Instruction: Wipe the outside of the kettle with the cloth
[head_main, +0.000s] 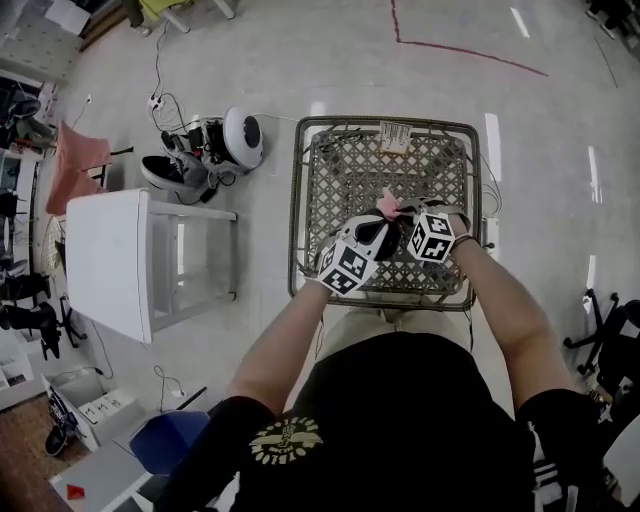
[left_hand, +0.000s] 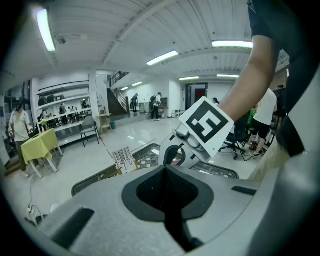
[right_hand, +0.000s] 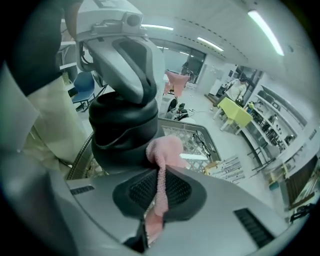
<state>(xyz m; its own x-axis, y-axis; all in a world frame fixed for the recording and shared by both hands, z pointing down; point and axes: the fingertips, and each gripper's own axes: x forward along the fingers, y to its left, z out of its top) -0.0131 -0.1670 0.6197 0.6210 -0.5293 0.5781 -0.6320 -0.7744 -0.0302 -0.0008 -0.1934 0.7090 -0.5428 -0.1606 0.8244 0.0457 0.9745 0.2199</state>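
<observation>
Pink cloth (right_hand: 167, 150) runs lengthwise along the clamped right tool (right_hand: 159, 175) toward the kettle (right_hand: 122, 120).

Bright, even indoor light

Ceiling strip lights (left_hand: 162, 57) glare at 12 o'clock in the left gripper view; the head view's floor (head_main: 300, 60) shines at 1 o'clock; gripper views bend and darken at their rims; the cloth (right_hand: 167, 147) by the lens blurs.

We can read no words or numbers anywhere: the paper tag (head_main: 396, 136) on the basket (head_main: 295, 205) is too small, the yellow emblem (head_main: 285, 441) on the shirt (head_main: 400, 420) is unclear, and the cubes (head_main: 347, 266) bear only black-and-white square markers.
</observation>
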